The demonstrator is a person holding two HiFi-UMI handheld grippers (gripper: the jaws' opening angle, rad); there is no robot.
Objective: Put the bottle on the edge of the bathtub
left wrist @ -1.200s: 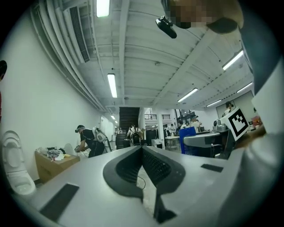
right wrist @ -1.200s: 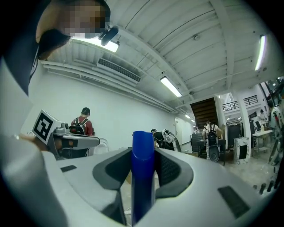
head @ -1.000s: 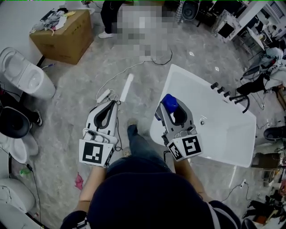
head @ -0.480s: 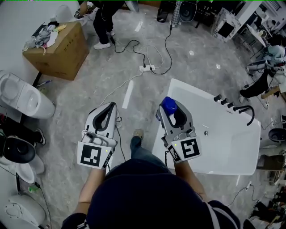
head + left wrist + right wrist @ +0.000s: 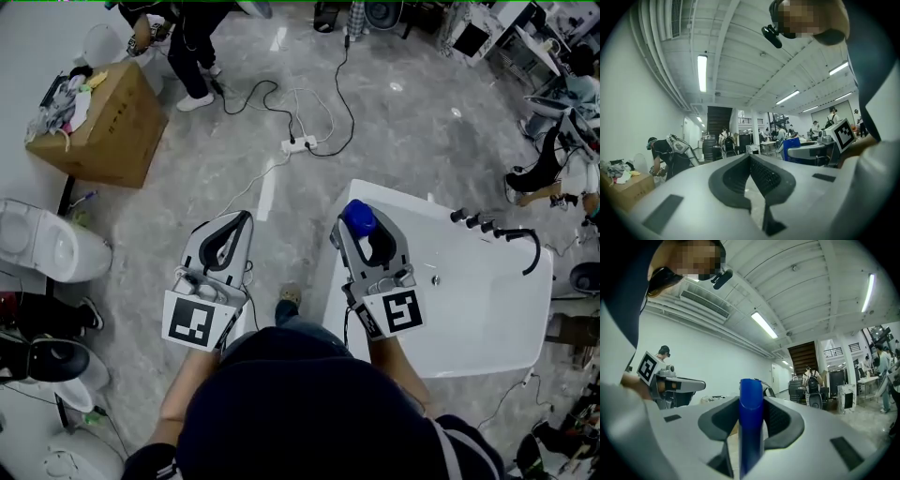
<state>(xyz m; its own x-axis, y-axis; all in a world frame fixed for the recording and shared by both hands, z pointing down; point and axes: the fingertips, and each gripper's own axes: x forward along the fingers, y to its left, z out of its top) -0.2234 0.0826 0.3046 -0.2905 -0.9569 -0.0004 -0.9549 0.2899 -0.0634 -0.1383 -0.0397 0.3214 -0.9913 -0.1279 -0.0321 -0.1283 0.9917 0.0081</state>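
Observation:
A blue bottle (image 5: 358,217) stands upright between the jaws of my right gripper (image 5: 364,231), which is shut on it. In the head view it hangs over the near left corner of the white bathtub (image 5: 405,201). The right gripper view shows the blue bottle (image 5: 751,427) filling the gap between the dark pads (image 5: 783,420) of the right gripper (image 5: 751,405). My left gripper (image 5: 242,221) is held over the grey floor to the left of the tub. It is shut and holds nothing, and in the left gripper view the tips of the left gripper (image 5: 750,159) meet.
A black faucet (image 5: 514,234) and knobs sit on the tub's far right rim. A power strip (image 5: 298,143) with cables lies on the floor ahead. At the left are a cardboard box (image 5: 94,117) and a toilet (image 5: 47,248). A person (image 5: 183,37) bends down at the top.
The floor, the box and the tub have slid down and left in the head view as the person moved. Both grippers keep their pose, with the bottle still in the right one.

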